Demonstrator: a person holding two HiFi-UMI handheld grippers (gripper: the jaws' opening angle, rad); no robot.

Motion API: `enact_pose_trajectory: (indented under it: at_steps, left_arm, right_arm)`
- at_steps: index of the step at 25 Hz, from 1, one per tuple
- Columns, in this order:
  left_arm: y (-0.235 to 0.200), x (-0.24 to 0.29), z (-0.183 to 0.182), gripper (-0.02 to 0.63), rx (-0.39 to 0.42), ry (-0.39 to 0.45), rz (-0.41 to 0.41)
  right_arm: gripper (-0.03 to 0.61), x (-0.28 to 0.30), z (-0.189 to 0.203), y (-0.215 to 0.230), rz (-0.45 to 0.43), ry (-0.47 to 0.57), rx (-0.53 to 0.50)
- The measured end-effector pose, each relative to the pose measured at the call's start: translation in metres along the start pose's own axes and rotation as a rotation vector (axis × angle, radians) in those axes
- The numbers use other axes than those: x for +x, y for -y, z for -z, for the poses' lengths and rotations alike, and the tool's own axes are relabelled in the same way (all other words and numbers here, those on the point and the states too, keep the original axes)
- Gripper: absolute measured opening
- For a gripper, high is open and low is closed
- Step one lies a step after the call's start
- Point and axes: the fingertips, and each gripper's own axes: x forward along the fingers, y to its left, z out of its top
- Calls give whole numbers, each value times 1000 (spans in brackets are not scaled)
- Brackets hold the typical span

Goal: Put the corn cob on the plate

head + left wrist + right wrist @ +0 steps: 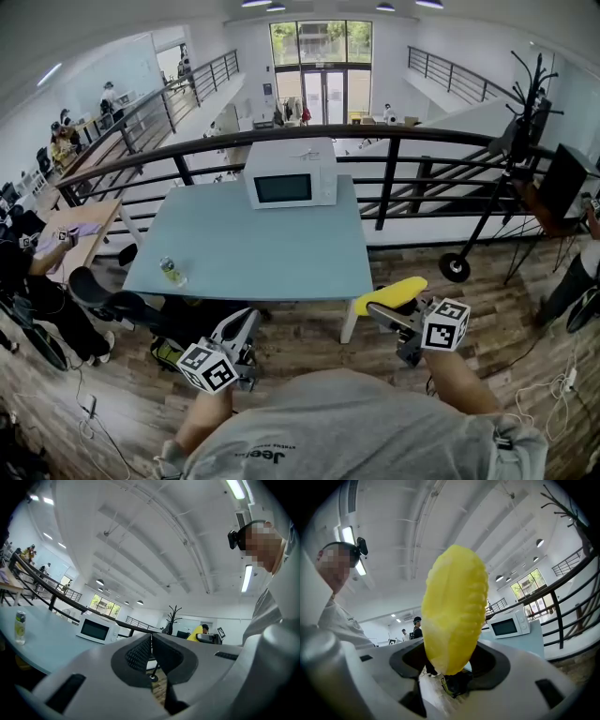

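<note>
Corn cob clamped in right gripper fingers, left gripper fingers together, empty, table ahead

A white microwave sits on the blue table (a can near its corner)

The corn cob is held between the 2 jaws of the right gripper, which are closed on its lower end, so most of its length stands clear beyond the jaws. It is bright yellow and tapered, with rows of kernels marked down 1 side and a smoother, paler face on the other. In the head view the corn cob is seen lying crosswise at the tips of the right gripper, 1 end tilted slightly upward, well apart from the left gripper.
</note>
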Motion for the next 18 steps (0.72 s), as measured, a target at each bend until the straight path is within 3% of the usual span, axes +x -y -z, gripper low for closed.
enact_pose_trajectory:
  at_steps: [9, 18]
  left_arm:
    - [51, 28, 30, 18, -9, -15, -26]
    - [77, 61, 40, 18, -7, -47, 1]
  right_arm:
    - [264, -51, -2, 18, -44, -12, 6]
    - [264, -77, 1, 39, -49, -7, 33]
